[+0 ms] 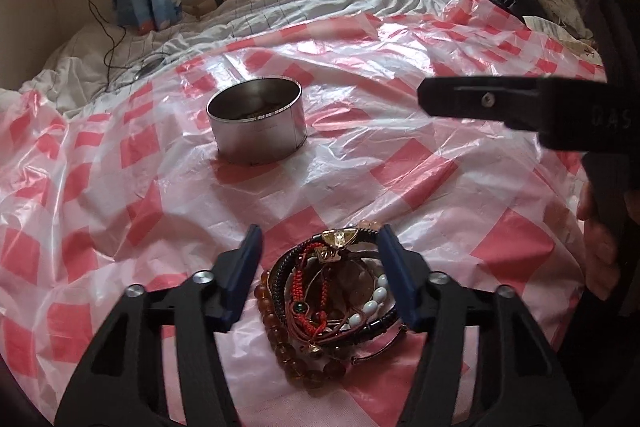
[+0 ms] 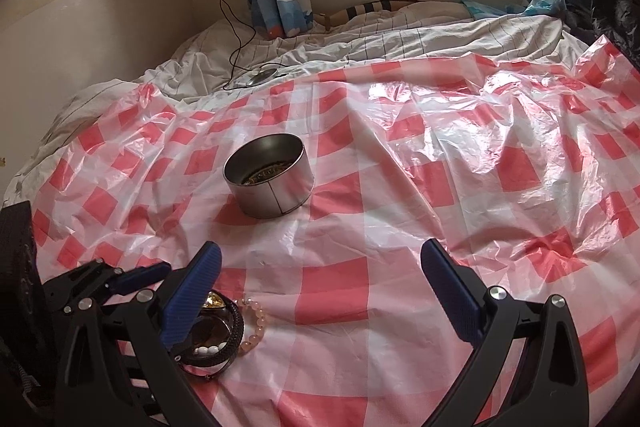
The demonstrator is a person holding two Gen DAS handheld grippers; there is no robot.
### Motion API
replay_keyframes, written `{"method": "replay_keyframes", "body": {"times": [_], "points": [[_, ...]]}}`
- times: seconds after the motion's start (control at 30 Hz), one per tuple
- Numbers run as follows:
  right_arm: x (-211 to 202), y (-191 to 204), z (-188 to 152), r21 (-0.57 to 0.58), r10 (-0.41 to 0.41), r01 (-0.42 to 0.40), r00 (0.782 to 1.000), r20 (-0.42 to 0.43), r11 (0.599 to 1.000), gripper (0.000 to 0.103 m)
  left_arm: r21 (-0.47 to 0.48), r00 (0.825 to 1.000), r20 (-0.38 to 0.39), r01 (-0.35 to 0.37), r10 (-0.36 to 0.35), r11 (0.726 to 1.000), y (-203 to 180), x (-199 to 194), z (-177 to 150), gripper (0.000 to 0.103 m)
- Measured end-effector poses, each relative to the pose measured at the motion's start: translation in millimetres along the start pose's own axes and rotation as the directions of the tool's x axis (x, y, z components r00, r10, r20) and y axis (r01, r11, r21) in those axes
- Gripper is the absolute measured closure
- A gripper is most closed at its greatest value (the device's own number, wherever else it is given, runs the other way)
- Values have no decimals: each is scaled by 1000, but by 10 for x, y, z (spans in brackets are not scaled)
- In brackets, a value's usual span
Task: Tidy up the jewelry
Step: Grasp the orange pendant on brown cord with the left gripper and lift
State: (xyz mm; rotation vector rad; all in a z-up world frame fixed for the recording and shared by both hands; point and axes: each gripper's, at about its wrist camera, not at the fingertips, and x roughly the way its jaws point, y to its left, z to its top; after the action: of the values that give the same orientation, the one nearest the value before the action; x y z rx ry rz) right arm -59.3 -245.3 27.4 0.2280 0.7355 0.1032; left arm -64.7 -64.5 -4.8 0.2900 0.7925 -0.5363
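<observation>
Currently the left gripper (image 1: 320,275) straddles a heap of bracelets (image 1: 328,307) lying on the red-and-white checked plastic sheet (image 1: 400,167) spread over the bed. Its jaws stand at a middling width, one blue pad on each side of the heap; the right pad looks to touch a dark band, the left pad stands just clear, so no firm grip shows yet. The right gripper (image 2: 320,291) hangs wide and empty over bare sheet, just right of the heap.

A round metal tin (image 1: 256,119) sits farther up the sheet, well apart from the heap, with some jewelry already inside.

Handling judgement: the heap is light and limp, a tangle of amber bead strands, red cord, white beads and a gold-coloured clasp. Smooth beads will likely roll out of the pads, and cords may drag neighbours along. Best hold is probably across the bundled bands near the clasp, where several strands overlap. The sheet is slick and crinkly and may lift with the pinch.
</observation>
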Motion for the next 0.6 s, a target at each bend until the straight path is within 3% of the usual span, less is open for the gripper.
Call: {"method": "replay_keyframes", "body": {"times": [0.03,0.1,0.17,0.2,0.3,0.43,0.6], "points": [[-3,-4,5,2,3,-3,1000,2,1000,7,-14,1000,-19,11,-12,1000,21,49,-8,79],[-9,-19,16,8,7,-7,1000,5,1000,7,-37,999,-28,45,-46,998,57,72,-10,88],[-12,-31,25,13,13,-13,1000,8,1000,7,-37,998,-17,54,-55,998,48,55,-18,92],[-12,-34,26,14,14,-15,1000,9,1000,7,-48,997,-7,81,-82,996,60,29,-17,98],[-11,-27,27,13,19,-19,1000,7,1000,7,-136,985,23,175,-173,975,191,-29,-7,99],[4,10,19,0,22,-22,1000,0,1000,7,-297,957,121,288,-263,911,535,-168,-6,99],[46,44,-2,-9,34,-34,999,-19,999,7,-431,923,213,382,-319,818,897,-247,-70,99]]}}
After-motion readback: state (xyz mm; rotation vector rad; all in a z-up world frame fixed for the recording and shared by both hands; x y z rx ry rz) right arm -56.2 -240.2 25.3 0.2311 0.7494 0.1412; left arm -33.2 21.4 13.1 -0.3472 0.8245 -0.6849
